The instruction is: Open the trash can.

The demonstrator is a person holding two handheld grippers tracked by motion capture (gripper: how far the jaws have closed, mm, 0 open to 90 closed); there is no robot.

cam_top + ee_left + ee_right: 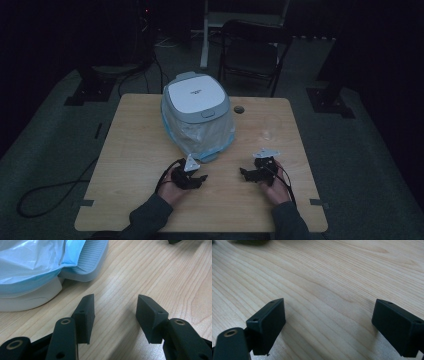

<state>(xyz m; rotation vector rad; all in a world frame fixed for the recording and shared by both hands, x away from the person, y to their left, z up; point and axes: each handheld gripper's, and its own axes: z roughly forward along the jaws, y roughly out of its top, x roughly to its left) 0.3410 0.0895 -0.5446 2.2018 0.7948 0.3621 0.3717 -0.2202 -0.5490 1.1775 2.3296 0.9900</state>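
Observation:
A white lidded bin (196, 107) lined with a pale blue plastic bag (30, 262) stands at the middle back of the wooden table (135, 150). Its grey foot pedal (86, 265) points toward me. My left gripper (200, 178) rests on the table just in front of the pedal, jaws apart with bare wood between them (115, 312). My right gripper (244, 173) lies to the right of it, pointing left, jaws wide apart over bare wood (329, 322). Nothing sits between either pair of jaws.
A clear glass (270, 125) stands at the table's right, behind my right gripper. A cable hole (239, 109) sits near the back edge. A dark folding chair (252, 50) stands beyond the table. Cables trail on the floor at the left.

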